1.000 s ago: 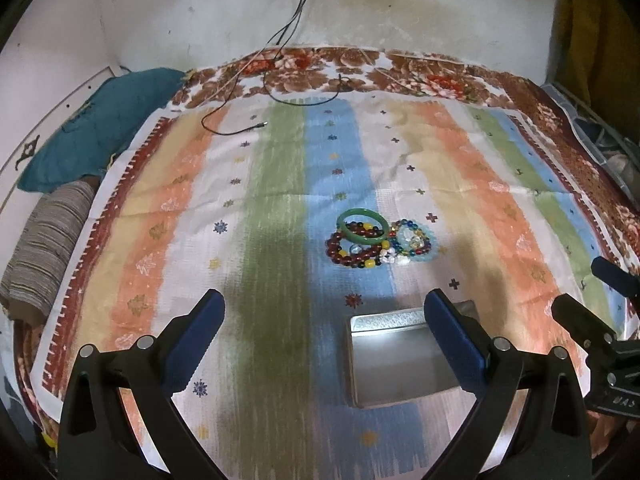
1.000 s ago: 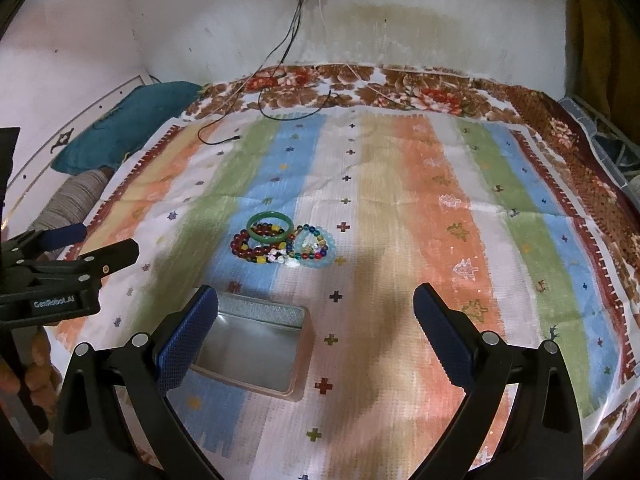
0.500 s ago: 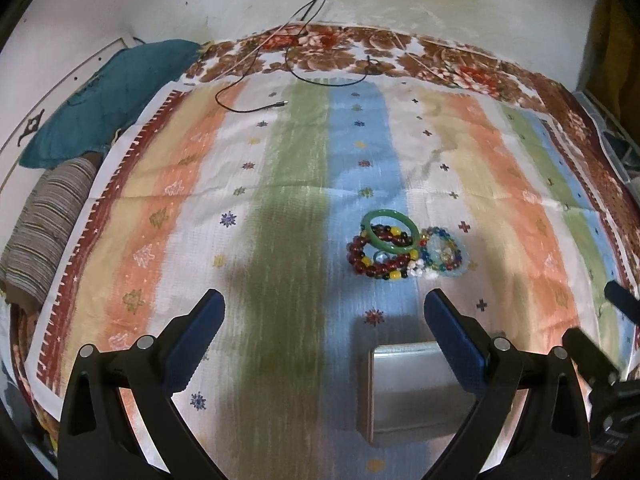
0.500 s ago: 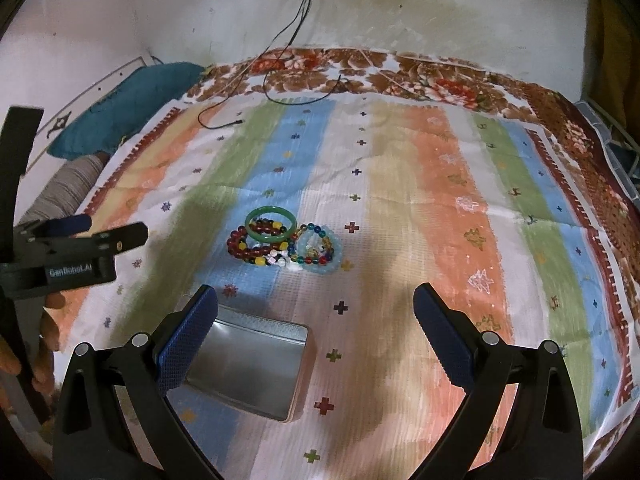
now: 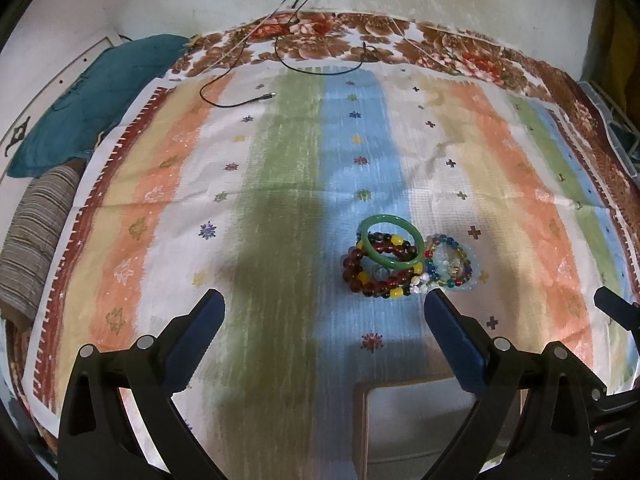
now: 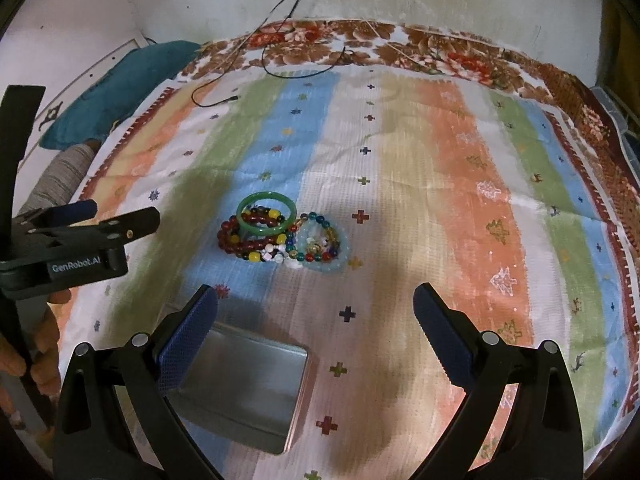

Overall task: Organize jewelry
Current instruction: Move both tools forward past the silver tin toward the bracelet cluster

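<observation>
- Both tongs are hanging released over the bedspread (image 6: 460, 184): the left gripper (image 5: 324, 312) and the right gripper (image 6: 316, 306) are each showing their blue pads spread wide and holding nothing.
- Nearest, a tin (image 6: 248, 384) is lying open and empty by the near edge of the bedspread, partly under the right gripper's left pad (image 6: 188, 340).
- Just beyond it, toward the middle, the jewelry is sitting in one heap: a green bangle (image 6: 266, 216) is resting on dark red beads (image 6: 236, 242), with a pale blue bracelet (image 6: 324, 254) touching them on the right.
- Farther off, a cable (image 5: 240, 100) is trailing across the far edge, below the wall.
- Risks, as I judge them: because the bracelets are overlapping, closing on one is likely to drag its neighbours along or spill them short of the tin.
- The bangle looks smooth and hard, so it may be slipping out of a shallow pinch.
- With both grippers crowding the same heap, they may be bumping each other or nudging the tin.
</observation>
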The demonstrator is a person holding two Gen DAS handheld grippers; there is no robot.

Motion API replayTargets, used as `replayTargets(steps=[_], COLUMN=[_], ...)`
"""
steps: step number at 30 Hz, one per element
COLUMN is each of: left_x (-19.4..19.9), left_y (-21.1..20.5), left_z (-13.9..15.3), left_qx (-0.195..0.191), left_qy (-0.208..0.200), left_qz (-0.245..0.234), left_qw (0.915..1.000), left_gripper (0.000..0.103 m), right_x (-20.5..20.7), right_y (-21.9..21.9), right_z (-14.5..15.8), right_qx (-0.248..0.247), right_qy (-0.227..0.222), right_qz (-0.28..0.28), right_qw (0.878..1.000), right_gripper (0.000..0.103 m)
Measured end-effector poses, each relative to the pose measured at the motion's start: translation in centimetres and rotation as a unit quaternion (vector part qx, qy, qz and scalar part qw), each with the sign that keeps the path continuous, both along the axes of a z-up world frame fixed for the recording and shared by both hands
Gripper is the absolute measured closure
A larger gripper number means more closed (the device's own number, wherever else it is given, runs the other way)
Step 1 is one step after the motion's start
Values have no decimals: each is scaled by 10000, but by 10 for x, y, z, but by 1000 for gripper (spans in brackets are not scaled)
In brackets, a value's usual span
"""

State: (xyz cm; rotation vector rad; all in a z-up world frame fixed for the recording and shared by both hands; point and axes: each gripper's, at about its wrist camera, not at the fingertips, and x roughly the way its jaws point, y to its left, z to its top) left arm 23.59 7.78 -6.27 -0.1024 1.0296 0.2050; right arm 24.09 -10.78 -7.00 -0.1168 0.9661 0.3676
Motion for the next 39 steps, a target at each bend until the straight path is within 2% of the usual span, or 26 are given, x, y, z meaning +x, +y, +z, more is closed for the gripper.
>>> replayTargets(steps=[11, 22, 27, 32, 39], left_x=[23, 45, 53, 60, 71], left_y=[6, 4, 9, 12, 19], left_z=[-16, -37, -41, -47, -57], left_qx=[-77, -61, -195, -147, -136], left_qy=[158, 365, 429, 481, 543], left_qz=[80, -81, -20, -7, -24], left_qw=[9998, 9993, 9989, 9987, 9984], left_gripper=[6, 6, 6, 6, 6], right_x=[23, 46, 56, 67, 80], right_y=[10, 16, 20, 19, 28], right_z=[-12, -28, -31, -40, -50], right_qx=[-98, -289, -334, -159, -314], right_qy=[58, 183, 146, 312, 273], right_qz=[89, 78, 119, 111, 189], right_qw=[9999, 9994, 9993, 9993, 9990], right_gripper=[4, 4, 4, 4, 4])
